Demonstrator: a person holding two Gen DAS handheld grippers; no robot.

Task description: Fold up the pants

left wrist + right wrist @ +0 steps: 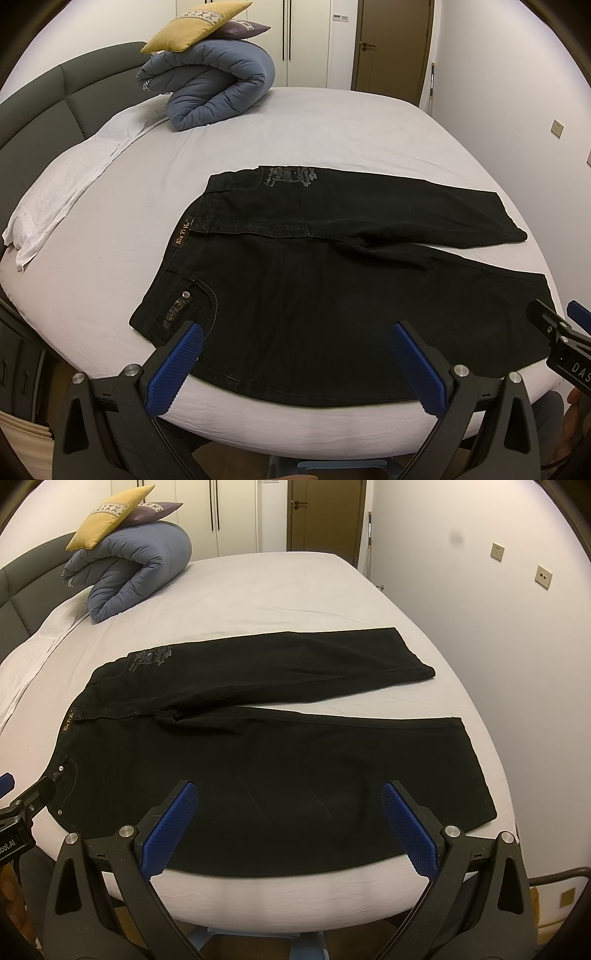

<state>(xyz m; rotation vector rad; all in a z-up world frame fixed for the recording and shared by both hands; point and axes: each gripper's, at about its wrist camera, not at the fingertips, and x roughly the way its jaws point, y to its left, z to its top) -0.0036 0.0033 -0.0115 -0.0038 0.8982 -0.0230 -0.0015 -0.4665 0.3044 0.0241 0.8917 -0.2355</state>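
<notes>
Your left claw (297, 341) hangs spread wide over the near edge of the bed (332, 122), gripping nothing, its blue pads (175, 373) framing the hip and thigh of the black pants (332, 295) just beyond the tips. Your right claw (290, 799) is equally wide and empty, poised over the near leg further toward the hem. The pants lie flat on the pale sheet, waistband to your left, the two legs splayed apart toward the right. Beyond them, near the headboard (44, 96), sits a rolled blue duvet (218, 85) with a yellow cushion (195, 27) on top.
</notes>
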